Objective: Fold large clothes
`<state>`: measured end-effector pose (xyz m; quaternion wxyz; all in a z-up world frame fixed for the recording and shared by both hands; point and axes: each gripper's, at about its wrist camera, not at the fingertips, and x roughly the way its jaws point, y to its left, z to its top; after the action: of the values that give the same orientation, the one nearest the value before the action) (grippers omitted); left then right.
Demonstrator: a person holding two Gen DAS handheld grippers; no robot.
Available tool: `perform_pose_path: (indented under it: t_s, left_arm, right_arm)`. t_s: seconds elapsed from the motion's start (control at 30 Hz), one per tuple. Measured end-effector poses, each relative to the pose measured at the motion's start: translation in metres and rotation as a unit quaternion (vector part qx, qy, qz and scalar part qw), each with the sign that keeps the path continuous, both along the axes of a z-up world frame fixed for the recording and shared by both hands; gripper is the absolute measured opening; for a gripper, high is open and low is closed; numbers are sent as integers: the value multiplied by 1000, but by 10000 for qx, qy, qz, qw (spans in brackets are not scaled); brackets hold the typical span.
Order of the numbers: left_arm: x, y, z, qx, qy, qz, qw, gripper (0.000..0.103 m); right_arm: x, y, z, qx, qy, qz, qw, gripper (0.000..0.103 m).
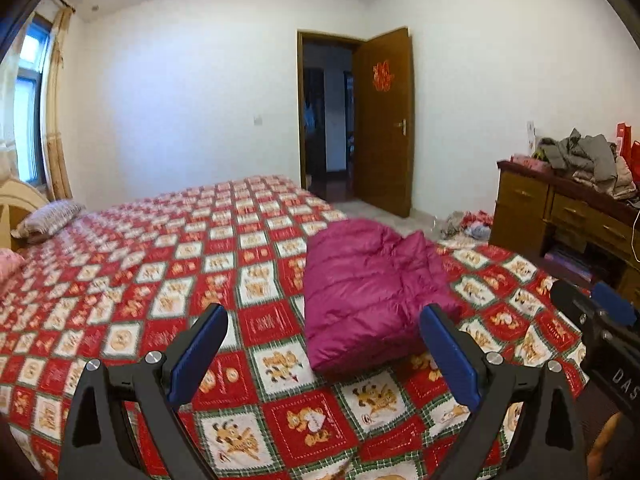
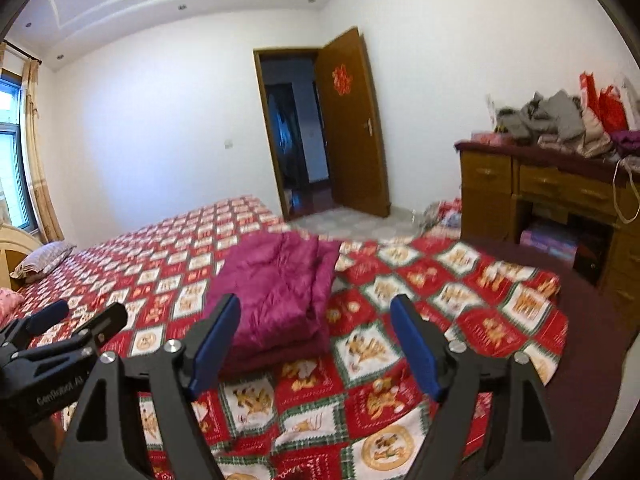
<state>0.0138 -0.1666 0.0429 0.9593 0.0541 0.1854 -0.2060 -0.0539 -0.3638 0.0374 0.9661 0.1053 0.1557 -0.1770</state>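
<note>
A magenta padded jacket (image 1: 372,292) lies folded into a thick rectangle on the red checked bedspread (image 1: 160,280). It also shows in the right wrist view (image 2: 276,296). My left gripper (image 1: 324,356) is open and empty, held above the bed just short of the jacket's near edge. My right gripper (image 2: 316,344) is open and empty, held above the bed in front of the jacket, slightly to its right. Each gripper shows at the edge of the other's view.
A wooden desk (image 2: 552,192) piled with grey clothes (image 1: 580,156) stands to the right of the bed. An open brown door (image 1: 384,120) is beyond the bed's far corner. Pillows (image 1: 48,220) lie at the headboard on the left. Loose items lie on the floor (image 1: 468,224).
</note>
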Motion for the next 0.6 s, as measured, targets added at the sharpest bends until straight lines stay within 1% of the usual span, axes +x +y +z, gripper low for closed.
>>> perform_pose_path:
  t_s: [0.07,0.13,0.27,0.43,0.6]
  left_arm:
    - [-8,1,8,-20,-147,-30,9999,97]
    - [-14,2,13,-78,-228,-71,9997,97]
    - [-23,4,21,-135,-369,-102,9992,97]
    - [-32,7,28,-222,-552,-98,9982,97]
    - [-33,7,31,-202,-583,-87,9981,97]
  right_arm:
    - [-5,1,7,-28,-146,-4,9999,81]
    - [-10,2,13,-60,-290,-10,9996,86]
    - [-14,5,19,-170,-466,-30,9988,87]
    - [-14,6,19,-174,-479,3,9987,87]
    - [-13,5,18,-166,-493,3,9986,86]
